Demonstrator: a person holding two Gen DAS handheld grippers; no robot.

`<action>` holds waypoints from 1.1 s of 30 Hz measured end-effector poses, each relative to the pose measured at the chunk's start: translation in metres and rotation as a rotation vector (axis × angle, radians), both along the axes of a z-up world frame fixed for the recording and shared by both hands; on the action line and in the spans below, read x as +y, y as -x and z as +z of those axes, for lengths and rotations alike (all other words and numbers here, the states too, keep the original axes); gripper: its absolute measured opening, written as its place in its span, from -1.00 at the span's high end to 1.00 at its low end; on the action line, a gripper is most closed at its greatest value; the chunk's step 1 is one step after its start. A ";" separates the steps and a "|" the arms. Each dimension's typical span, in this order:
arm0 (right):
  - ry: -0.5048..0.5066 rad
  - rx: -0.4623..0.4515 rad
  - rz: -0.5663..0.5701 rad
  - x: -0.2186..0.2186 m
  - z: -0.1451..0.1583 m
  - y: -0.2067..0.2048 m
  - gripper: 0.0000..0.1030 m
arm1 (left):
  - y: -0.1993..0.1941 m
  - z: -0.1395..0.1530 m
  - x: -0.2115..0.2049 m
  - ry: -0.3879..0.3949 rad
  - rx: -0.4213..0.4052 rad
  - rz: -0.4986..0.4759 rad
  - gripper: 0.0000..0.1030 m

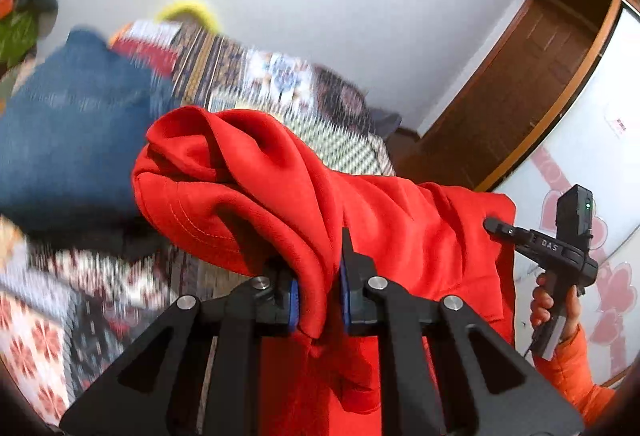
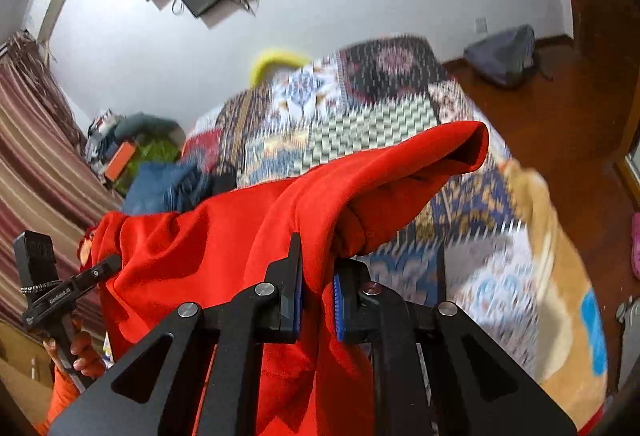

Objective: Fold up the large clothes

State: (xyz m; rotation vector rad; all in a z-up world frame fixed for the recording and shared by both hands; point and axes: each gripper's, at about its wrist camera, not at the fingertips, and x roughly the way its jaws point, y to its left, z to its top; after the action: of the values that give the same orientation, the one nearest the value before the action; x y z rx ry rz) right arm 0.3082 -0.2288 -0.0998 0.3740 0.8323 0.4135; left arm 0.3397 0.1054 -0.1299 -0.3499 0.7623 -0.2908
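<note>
White walls and a wooden door (image 1: 532, 75) frame a bed under a patchwork quilt (image 2: 360, 123), with blue jeans (image 1: 76, 123) heaped at its left edge. Centre frame in both views, the red sweatshirt (image 1: 280, 187) hangs bunched above the bed. The left gripper (image 1: 318, 296) is clamped on one gathered fold, and the right gripper (image 2: 318, 296) pinches another. No fold looks made: the sweatshirt seems only picked up, so spreading it flat and all the folding likely remain.
</note>
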 end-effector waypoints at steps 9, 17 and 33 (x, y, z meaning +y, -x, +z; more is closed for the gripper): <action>0.076 0.005 -0.029 0.010 -0.008 -0.054 0.80 | -0.086 -0.023 -0.009 -0.116 0.059 0.021 0.72; 0.111 0.112 -0.062 0.011 -0.058 -0.089 0.80 | -0.137 -0.078 -0.015 -0.216 0.157 0.030 0.71; 0.200 0.203 -0.088 0.001 -0.086 -0.086 0.67 | -0.130 -0.112 -0.032 -0.433 0.162 0.077 0.49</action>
State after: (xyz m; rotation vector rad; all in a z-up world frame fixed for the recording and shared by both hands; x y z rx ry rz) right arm 0.3939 -0.2276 -0.1863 0.2683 1.0419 0.2094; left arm 0.4696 0.0733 -0.2415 0.0078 0.9441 -0.0202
